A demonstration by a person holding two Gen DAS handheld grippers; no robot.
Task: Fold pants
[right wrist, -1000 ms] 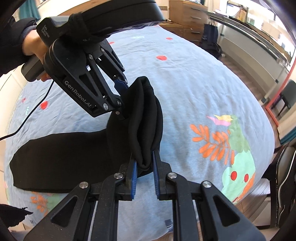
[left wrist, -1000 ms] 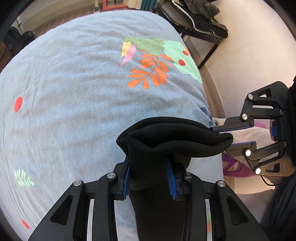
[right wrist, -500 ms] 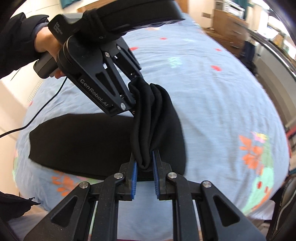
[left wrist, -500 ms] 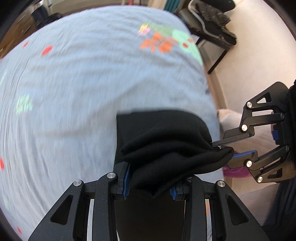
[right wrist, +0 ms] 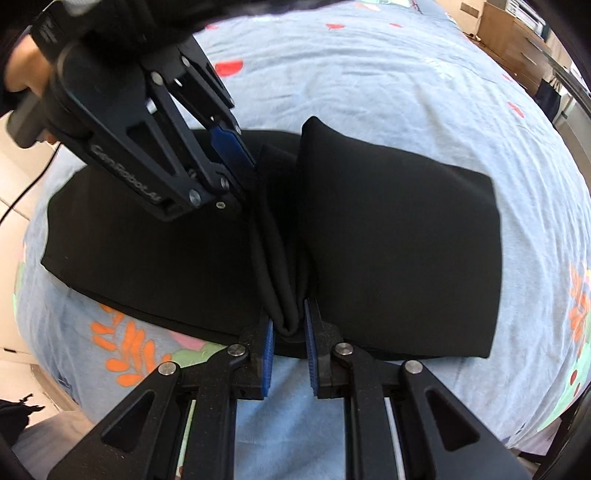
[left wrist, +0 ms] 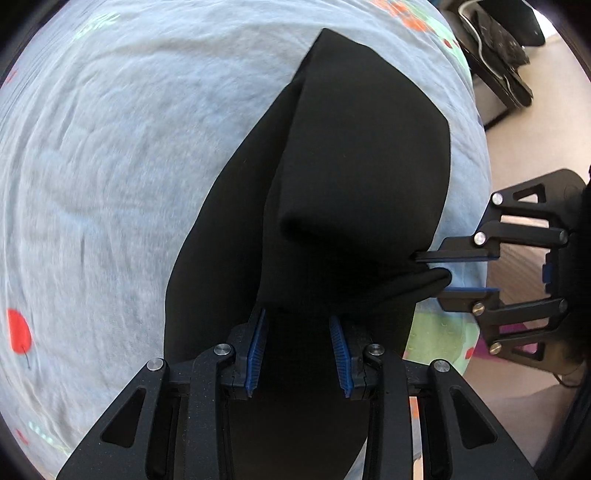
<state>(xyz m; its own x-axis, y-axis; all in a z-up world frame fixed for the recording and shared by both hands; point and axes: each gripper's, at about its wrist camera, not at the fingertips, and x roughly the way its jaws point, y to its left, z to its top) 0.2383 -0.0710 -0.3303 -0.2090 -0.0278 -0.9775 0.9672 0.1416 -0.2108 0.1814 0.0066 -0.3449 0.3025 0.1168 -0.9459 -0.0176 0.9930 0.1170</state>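
Note:
Black pants (right wrist: 399,258) lie on a light blue bedsheet (right wrist: 369,85), one end doubled over the rest. My right gripper (right wrist: 289,332) is shut on a bunched fold of the black fabric at its near edge. My left gripper (left wrist: 298,332) is shut on a thick wad of the same pants (left wrist: 354,177), which fills the space between its blue pads (left wrist: 255,350). In the right wrist view the left gripper (right wrist: 243,173) comes in from the upper left, held by a hand (right wrist: 26,70). In the left wrist view the right gripper (left wrist: 428,271) pinches the cloth from the right.
The sheet carries orange leaf prints (right wrist: 125,350) and red spots (left wrist: 18,330). A dark chair (left wrist: 498,55) stands on the pale floor beyond the bed's right edge. Wooden drawers (right wrist: 517,33) stand at the far side. A cable (right wrist: 29,184) trails from the left gripper.
Both grippers have come down and across with the held end of the pants. The doubled part now spreads wide over the lower layer on the bed.

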